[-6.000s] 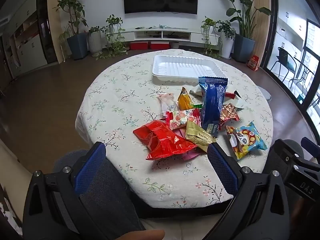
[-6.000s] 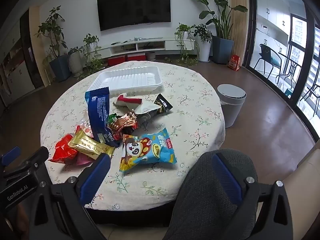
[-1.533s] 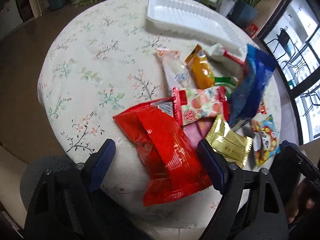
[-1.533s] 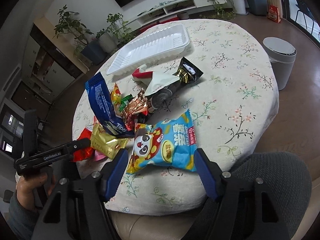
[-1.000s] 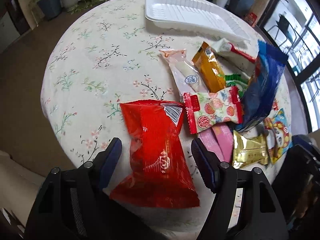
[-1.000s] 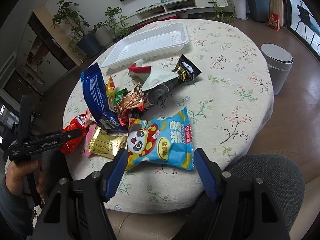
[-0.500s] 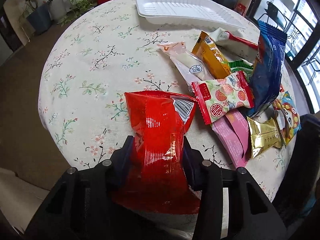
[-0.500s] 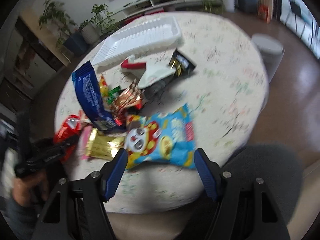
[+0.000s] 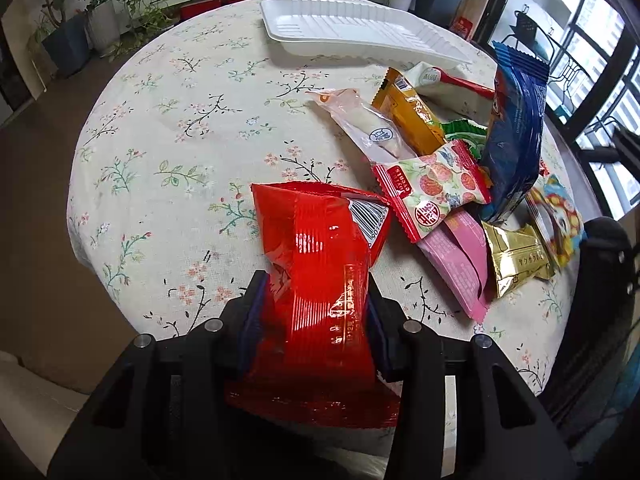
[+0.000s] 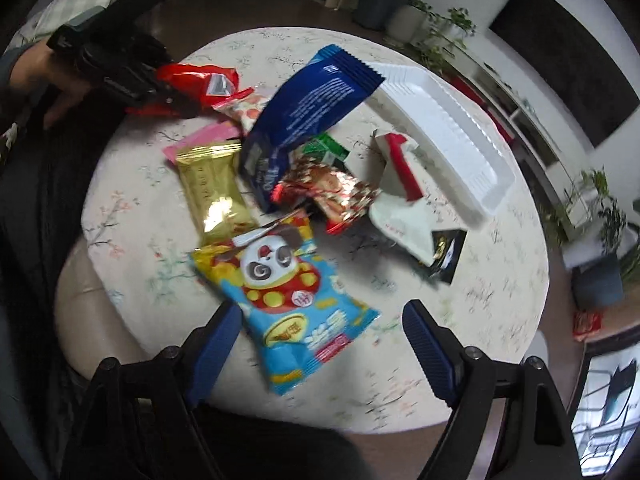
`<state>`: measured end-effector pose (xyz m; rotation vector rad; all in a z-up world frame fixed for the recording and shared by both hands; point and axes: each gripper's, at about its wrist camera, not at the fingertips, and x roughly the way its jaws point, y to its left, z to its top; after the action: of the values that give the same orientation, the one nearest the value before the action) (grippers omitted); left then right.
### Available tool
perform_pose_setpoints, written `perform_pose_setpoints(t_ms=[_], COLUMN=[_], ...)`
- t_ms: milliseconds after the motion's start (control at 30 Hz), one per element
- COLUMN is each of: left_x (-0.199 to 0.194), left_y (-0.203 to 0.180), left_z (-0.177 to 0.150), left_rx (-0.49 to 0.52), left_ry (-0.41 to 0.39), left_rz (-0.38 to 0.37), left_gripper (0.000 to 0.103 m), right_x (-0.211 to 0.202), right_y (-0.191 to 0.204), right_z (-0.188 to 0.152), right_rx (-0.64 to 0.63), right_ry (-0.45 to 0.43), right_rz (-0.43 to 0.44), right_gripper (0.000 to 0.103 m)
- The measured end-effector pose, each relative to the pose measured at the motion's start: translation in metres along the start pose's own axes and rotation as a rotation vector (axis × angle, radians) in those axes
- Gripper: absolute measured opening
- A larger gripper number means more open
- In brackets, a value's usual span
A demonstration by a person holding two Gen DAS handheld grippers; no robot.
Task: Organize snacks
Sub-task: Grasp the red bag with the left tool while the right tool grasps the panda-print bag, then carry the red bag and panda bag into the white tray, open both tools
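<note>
At the near left edge of the surface (image 9: 168,92), the left claw (image 9: 314,316) is clenched on the red packet (image 9: 320,264), pads pressing its lower half. To do this well, lift the packet clear before carrying it to the white tray (image 9: 360,36) at the far edge, keeping the crinkly film from slipping or snagging the strawberry-print packet (image 9: 434,188) just beside it. To the right, the right claw (image 10: 320,340) is released and its jaws are opening, with the blue panda bag (image 10: 292,296) partly between them and untouched at the near edge. That view is motion-blurred; the red packet's bottom end is hidden behind the left claw, and several wrappers lie buried under the tall blue bag (image 10: 304,104).
</note>
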<state>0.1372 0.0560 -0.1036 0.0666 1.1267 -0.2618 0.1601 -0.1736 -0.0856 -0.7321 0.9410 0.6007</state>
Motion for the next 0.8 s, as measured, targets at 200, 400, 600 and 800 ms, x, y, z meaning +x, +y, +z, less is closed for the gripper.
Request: perform_pose_setpoints(t_ms=[200,400,600,800], left_x=[0.002,0.007,0.005,0.001], left_y=[-0.002,-0.008,-0.003,-0.004], left_z=[0.004,0.009,0.007,0.005], left_rx=[0.051,0.117,0.103,0.108], left_ry=[0.037,0.060,0.053,0.055], left_rz=[-0.007,0.015,-0.016,-0.030], left_gripper=[0.042,0.044,0.040,0.034], right_x=[0.022,0.055,0.067,0.057], right_y=[-0.013,-0.014,-0.023,-0.023], right_z=[0.011,0.016,0.017,0.008], right_rx=[-0.045,-0.030,0.056,0.095], right_ry=[0.017,0.129,0.118,0.090], right_rz=[0.193,0.302,0.359,0.385], right_gripper=[0.074,0.070,0.058,0.051])
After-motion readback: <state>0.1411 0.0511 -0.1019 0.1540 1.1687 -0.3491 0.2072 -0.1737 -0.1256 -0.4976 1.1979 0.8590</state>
